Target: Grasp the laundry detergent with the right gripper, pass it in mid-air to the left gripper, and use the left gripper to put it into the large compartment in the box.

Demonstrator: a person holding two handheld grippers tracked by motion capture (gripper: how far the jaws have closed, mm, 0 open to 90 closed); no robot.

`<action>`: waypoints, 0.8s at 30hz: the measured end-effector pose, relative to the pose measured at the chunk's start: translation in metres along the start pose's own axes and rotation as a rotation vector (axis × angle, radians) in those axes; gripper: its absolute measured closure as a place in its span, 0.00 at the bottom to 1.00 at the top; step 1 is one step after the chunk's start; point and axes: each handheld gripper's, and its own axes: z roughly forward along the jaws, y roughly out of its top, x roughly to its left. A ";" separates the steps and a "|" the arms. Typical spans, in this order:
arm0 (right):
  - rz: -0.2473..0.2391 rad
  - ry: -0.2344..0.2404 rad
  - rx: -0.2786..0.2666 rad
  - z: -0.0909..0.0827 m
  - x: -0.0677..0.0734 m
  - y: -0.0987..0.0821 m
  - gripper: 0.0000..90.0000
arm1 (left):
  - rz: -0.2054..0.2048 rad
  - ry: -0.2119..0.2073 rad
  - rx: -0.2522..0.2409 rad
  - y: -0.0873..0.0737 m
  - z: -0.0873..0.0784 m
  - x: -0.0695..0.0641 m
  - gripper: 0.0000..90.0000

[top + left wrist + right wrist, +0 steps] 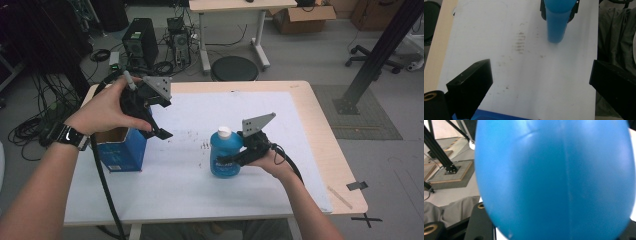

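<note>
Right gripper [231, 161] clamps the blue bottle [225, 154] upright on the table [310, 115]; left gripper [159, 134] hangs wide open above the box [120, 150]

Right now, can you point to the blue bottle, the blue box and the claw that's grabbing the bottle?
blue bottle [224, 159]: high view, on its labelled body.
blue box [121, 151]: high view, on its front wall.
right gripper [233, 158]: high view, midway between the fingertips clamped on the bottle.

bottle [226, 155]: blue plastic, white cap, dark label
pose: upright
place: on the bench's white sheet, near-centre, well right of the open blue box [121, 148]
</note>
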 end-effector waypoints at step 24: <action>-0.072 0.113 0.101 0.030 -0.007 0.099 0.47 | 0.045 -0.006 0.025 0.036 -0.010 -0.004 0.05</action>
